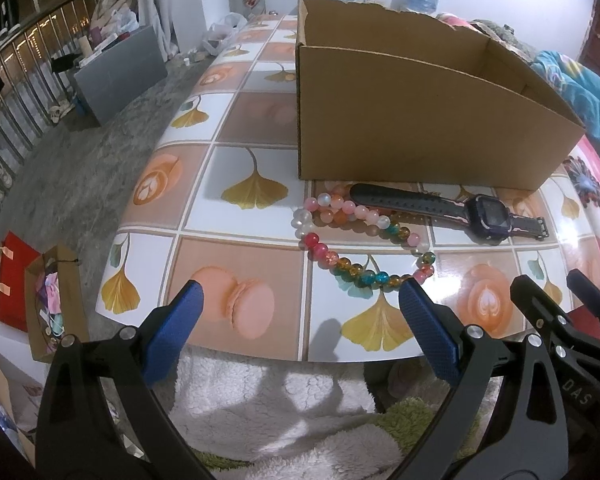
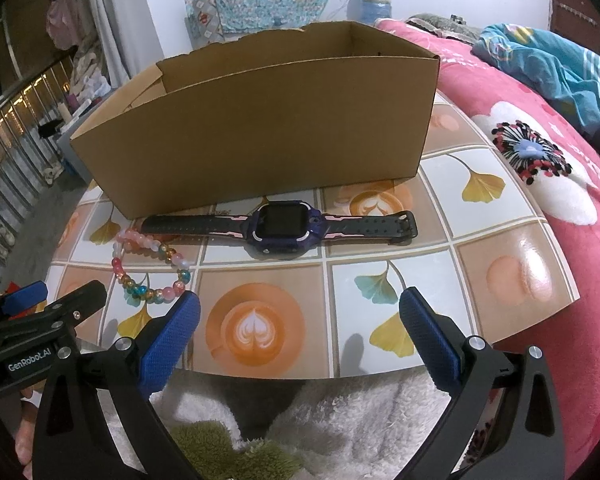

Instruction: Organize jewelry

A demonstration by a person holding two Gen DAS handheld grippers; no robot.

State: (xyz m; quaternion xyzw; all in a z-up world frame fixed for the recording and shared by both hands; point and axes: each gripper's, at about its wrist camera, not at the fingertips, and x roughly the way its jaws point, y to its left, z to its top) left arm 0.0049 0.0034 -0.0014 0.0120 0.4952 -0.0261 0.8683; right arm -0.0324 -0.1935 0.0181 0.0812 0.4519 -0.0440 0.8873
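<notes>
A beaded bracelet [image 1: 352,244] of pink, white, red and teal beads lies on the patterned table [image 1: 240,208], just in front of an open cardboard box [image 1: 420,128]. A dark purple watch [image 1: 460,212] with a black strap lies flat to its right, along the box's front wall. My left gripper [image 1: 300,308] hovers open over the table's near edge, its right fingertip close to the bracelet. In the right wrist view the watch [image 2: 284,226], the bracelet [image 2: 152,268] and the box [image 2: 260,136] appear again, and my right gripper [image 2: 300,320] is open and empty above the near edge.
A pink floral blanket [image 2: 540,168] and a teal cloth [image 2: 548,68] lie right of the table. White and green fleece [image 1: 284,412] sits below the near edge. On the floor to the left are a grey box [image 1: 120,76], a red bag [image 1: 14,280] and a cardboard tray [image 1: 50,304].
</notes>
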